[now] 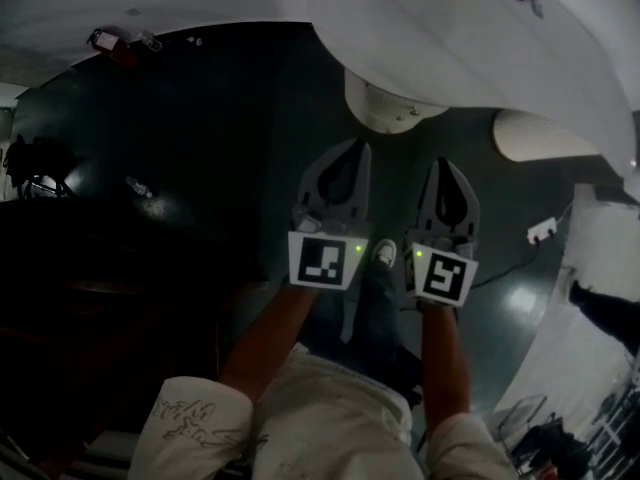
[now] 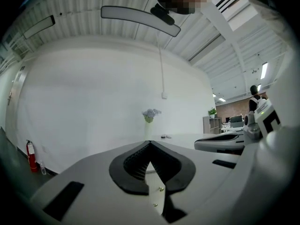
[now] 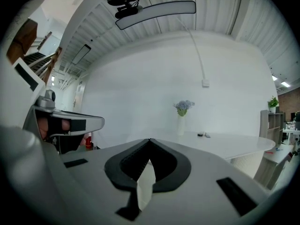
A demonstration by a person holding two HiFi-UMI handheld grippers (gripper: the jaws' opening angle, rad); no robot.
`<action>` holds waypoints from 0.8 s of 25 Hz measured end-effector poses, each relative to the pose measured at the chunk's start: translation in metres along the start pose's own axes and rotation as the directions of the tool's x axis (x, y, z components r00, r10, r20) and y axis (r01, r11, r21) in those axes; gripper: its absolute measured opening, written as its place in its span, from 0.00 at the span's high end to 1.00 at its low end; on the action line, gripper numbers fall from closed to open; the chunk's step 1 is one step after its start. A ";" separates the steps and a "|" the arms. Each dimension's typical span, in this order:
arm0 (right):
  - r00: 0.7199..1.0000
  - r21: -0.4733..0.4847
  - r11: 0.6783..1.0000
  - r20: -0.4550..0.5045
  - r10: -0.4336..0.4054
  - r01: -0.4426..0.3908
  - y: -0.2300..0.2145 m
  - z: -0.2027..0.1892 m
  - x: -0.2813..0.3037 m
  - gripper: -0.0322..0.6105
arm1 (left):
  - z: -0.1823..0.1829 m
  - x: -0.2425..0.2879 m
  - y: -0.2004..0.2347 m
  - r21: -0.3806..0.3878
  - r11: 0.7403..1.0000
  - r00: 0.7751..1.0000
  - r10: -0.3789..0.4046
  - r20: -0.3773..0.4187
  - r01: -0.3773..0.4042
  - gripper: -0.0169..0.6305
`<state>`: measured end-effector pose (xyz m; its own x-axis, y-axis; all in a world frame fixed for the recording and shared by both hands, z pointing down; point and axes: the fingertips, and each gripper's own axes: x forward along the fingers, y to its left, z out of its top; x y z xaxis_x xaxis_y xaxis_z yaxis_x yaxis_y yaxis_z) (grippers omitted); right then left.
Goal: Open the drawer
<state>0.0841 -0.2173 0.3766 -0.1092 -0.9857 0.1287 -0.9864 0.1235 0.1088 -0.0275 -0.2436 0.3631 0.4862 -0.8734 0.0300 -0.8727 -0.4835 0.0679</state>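
Observation:
No drawer shows plainly in any view. In the head view my left gripper [image 1: 352,144] and right gripper [image 1: 445,162] are held side by side over the dark floor, pointing toward a white round table [image 1: 470,38]. Both have their jaws shut, tips touching, with nothing between them. The left gripper view has its gripper [image 2: 150,142] closed and aimed level at a white wall, with the right gripper [image 2: 234,142] beside it. The right gripper view shows its gripper [image 3: 150,139] closed too, facing the white table [image 3: 225,142].
A vase of flowers [image 3: 182,121] stands on the table. A red fire extinguisher [image 2: 31,154] is by the wall at the left. A dim dark piece of furniture [image 1: 80,308] fills the head view's left. White table legs [image 1: 385,103] stand ahead, and a power strip [image 1: 541,231] lies on the floor.

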 end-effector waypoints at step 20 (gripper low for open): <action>0.994 0.005 0.997 -0.086 0.071 -0.071 -0.016 -0.180 0.064 0.94 | -0.176 0.049 -0.020 0.003 0.999 0.991 0.050 -0.125 -0.050 0.97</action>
<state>0.1151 -0.2619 0.5607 -0.1677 -0.9608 0.2206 -0.9768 0.1922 0.0945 0.0215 -0.2669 0.5387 0.4435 -0.8822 0.1582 -0.8962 -0.4392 0.0633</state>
